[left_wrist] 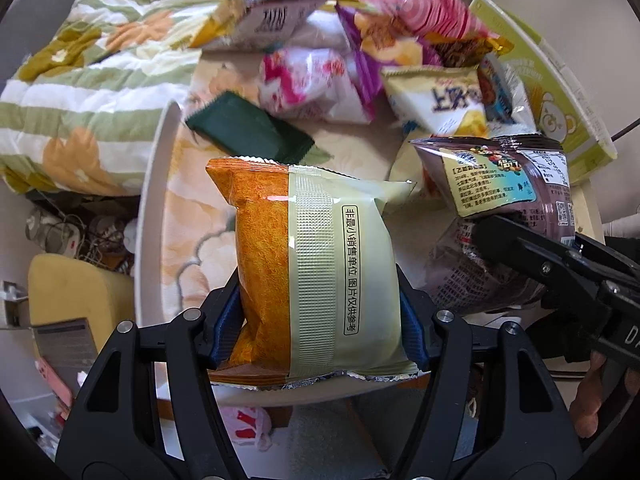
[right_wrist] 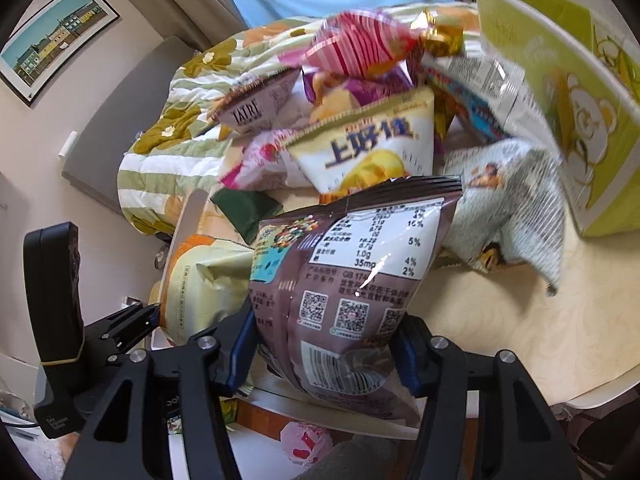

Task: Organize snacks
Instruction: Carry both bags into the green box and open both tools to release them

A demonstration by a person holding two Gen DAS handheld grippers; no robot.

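Note:
My left gripper (left_wrist: 320,320) is shut on an orange and pale green snack packet (left_wrist: 316,264), held above the near edge of the round table (left_wrist: 180,216). My right gripper (right_wrist: 324,340) is shut on a brown nut bag (right_wrist: 352,264), held beside the orange packet (right_wrist: 200,280). The brown bag also shows in the left wrist view (left_wrist: 516,200), gripped by the right gripper. A heap of snack bags lies further back: a white chip bag (right_wrist: 372,148), a pink striped bag (right_wrist: 360,48), a dark green packet (left_wrist: 248,128) and a pink-white packet (left_wrist: 312,84).
A green cardboard box (right_wrist: 572,92) with a bear print stands at the table's right. A floral quilt (left_wrist: 88,80) lies beyond the table at the left. Clutter and a yellow stool (left_wrist: 72,284) sit on the floor at the left. A grey-white striped bag (right_wrist: 516,208) lies by the box.

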